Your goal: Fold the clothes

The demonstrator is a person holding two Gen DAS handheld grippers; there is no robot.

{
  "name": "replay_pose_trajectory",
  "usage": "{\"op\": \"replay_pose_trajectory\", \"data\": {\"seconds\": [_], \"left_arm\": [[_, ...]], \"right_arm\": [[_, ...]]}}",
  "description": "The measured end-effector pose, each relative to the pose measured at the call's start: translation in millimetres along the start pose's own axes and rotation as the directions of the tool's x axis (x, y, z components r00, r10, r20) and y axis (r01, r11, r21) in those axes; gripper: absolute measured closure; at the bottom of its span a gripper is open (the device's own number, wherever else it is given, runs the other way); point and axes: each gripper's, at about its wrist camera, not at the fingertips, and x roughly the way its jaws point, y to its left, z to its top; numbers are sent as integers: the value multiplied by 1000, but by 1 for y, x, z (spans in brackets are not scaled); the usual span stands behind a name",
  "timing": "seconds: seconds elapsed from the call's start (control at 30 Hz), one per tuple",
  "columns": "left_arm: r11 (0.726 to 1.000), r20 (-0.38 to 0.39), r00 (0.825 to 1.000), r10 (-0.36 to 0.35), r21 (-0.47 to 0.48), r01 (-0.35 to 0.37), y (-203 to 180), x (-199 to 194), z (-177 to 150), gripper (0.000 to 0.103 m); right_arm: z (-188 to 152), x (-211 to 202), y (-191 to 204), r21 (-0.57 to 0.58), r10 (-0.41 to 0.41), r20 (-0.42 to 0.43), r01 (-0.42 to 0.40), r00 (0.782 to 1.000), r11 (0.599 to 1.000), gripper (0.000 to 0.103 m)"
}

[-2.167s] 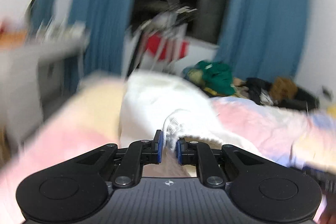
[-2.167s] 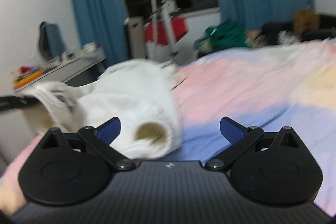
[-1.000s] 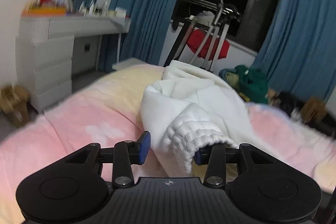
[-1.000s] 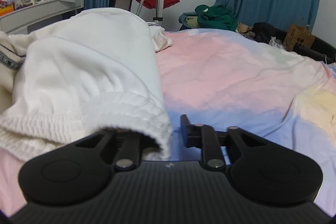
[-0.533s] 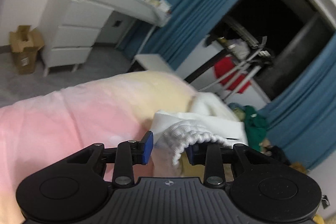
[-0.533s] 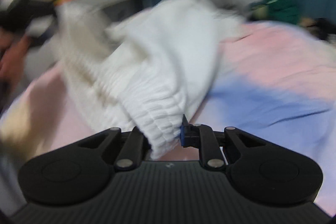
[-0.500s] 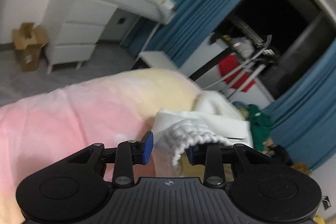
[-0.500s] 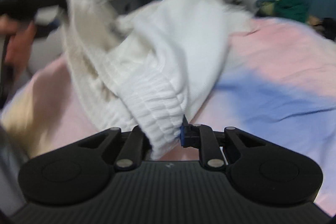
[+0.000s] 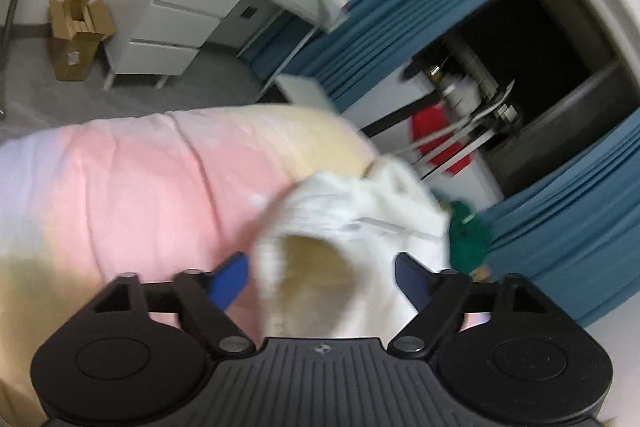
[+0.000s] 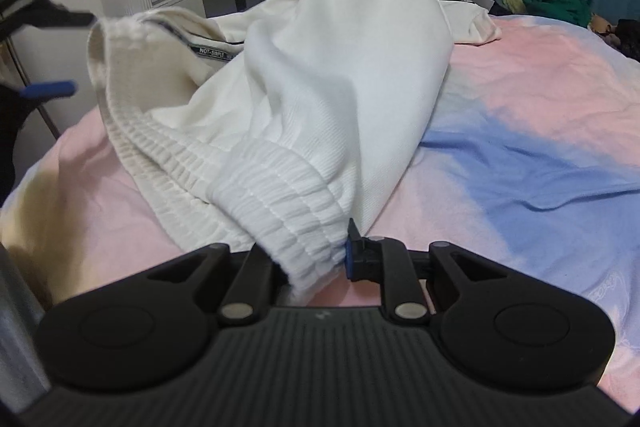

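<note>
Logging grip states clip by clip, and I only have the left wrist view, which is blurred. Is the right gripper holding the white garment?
Observer: Yes. In the right wrist view the right gripper is shut on a ribbed cuff of the white garment.
Reviewer: And the other one, is it clear of the cloth?
Observer: The left gripper shows at that view's left edge, jaws opening, right beside the raised end of the ribbed hem. I cannot tell whether it touches.
Reviewer: Where does the rest lie?
Observer: It is bunched in a hump on the pink and blue sheet.
</note>
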Motion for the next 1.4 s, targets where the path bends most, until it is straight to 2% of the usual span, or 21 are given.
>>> {"op": "replay_pose_trajectory", "data": {"seconds": [0.07, 0.13, 0.23, 0.3, 0.37, 0.47, 0.57, 0.63, 0.7, 0.8, 0.87, 0.93, 1.0, 1.07, 1.13, 1.17, 1.23, 1.27, 1.33, 1.4], "left_arm": [[997, -13, 998, -68, -31, 68, -1, 1, -1, 20], [994, -45, 994, -97, -45, 95, -3, 7, -3, 20], [998, -70, 995, -64, -20, 62, -3, 17, -12, 20], [999, -103, 994, -35, -35, 31, 2, 24, -15, 22], [997, -124, 991, -41, -64, 33, 8, 30, -15, 23], [997, -97, 994, -44, -63, 38, 12, 34, -14, 24], [998, -91, 995, -34, -55, 29, 13, 45, -11, 31], [998, -90, 996, -28, -66, 22, 11, 55, -4, 32], [998, -70, 998, -4, -70, -1, 10, 59, -2, 32], [996, -51, 998, 39, -81, -43, 10, 65, 3, 32], [993, -49, 997, 61, -94, -65, 8, 71, 6, 40], [993, -56, 996, 66, -92, -71, 4, 79, 9, 49], [994, -60, 996, 73, -74, -77, -4, 87, 14, 50], [991, -57, 994, 90, -96, -95, -9, 96, 20, 62], [989, -80, 993, 88, -112, -97, -14, 106, 31, 67], [991, -84, 993, 87, -94, -95, -19, 109, 37, 73], [994, -93, 992, 85, -57, -91, -29, 116, 48, 78], [995, -95, 992, 86, -33, -90, -35, 118, 54, 84], [995, -94, 991, 95, 33, -92, -49, 120, 68, 89], [990, -89, 991, 102, 110, -92, -66, 122, 86, 90]], "right_arm": [[1, 2, 0, 2, 0, -4, 0, 1000, 1000, 85], [1, 1, 3, -9, -4, -5, 4, 1000, 1000, 85], [1, 3, 5, -23, -17, -8, 16, 1000, 1000, 85], [1, 4, 5, -19, -20, -10, 20, 1000, 1000, 85], [2, 4, 6, -18, -35, -3, 35, 999, 999, 85], [3, 1, 8, -11, -69, 35, 70, 997, 998, 84], [6, -9, 11, 9, -105, 132, 104, 986, 995, 82], [8, -13, 13, 7, -127, 168, 127, 978, 992, 81], [9, -13, 12, 10, -139, 170, 139, 976, 990, 78], [5, -6, 6, 20, -151, 129, 150, 980, 989, 73], [-2, -1, -1, 29, -159, 121, 157, 980, 987, 68], [-9, 3, -10, 48, -155, 123, 150, 980, 987, 68], [-15, 6, -16, 90, -127, 102, 118, 987, 989, 69], [-19, 6, -19, 149, -83, 83, 70, 993, 986, 70], [-23, 4, -21, 212, -52, 81, 34, 995, 977, 74], [-24, 4, -19, 237, -45, 85, 24, 995, 971, 76], [-26, 1, -13, 278, -40, 100, 11, 994, 961, 78], [-27, -1, -9, 296, -40, 109, 6, 993, 955, 80], [-28, -4, -1, 338, -21, 129, -24, 991, 941, 82], [-30, -5, 7, 377, 10, 151, -67, 989, 924, 83]]}}
